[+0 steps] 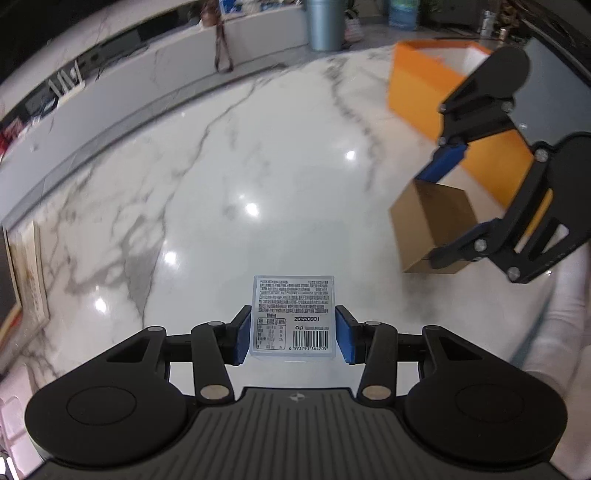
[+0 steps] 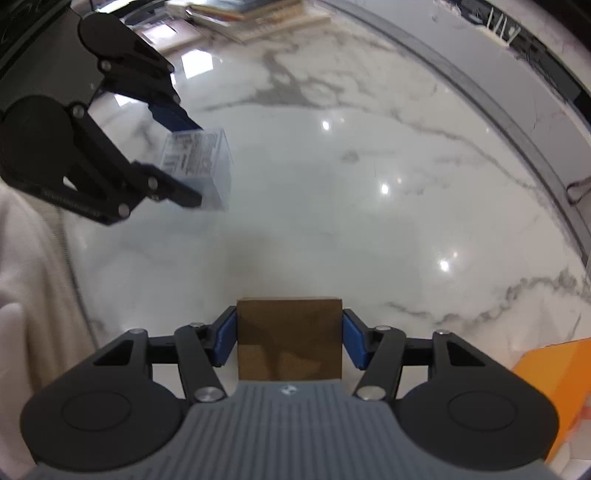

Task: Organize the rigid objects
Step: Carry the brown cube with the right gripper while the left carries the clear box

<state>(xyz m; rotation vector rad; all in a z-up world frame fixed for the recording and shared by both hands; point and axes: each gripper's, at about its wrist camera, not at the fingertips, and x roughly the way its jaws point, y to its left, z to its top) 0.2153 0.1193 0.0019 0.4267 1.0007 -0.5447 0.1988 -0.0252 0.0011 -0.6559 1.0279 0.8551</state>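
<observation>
My left gripper (image 1: 293, 338) is shut on a clear plastic box (image 1: 293, 317) with a printed label and barcode, held above the white marble table (image 1: 258, 166). My right gripper (image 2: 289, 338) is shut on a brown cardboard box (image 2: 289, 338), also held above the table. In the left wrist view the right gripper (image 1: 439, 218) with the cardboard box (image 1: 430, 225) is at the right, in front of an open orange box (image 1: 424, 85). In the right wrist view the left gripper (image 2: 188, 166) with the clear box (image 2: 199, 166) is at the upper left.
The orange box also shows at the lower right of the right wrist view (image 2: 554, 376). A grey ledge (image 1: 110, 110) borders the table's far side. A grey cylinder (image 1: 327, 24) stands beyond it. A framed board (image 1: 26, 273) lies at the left.
</observation>
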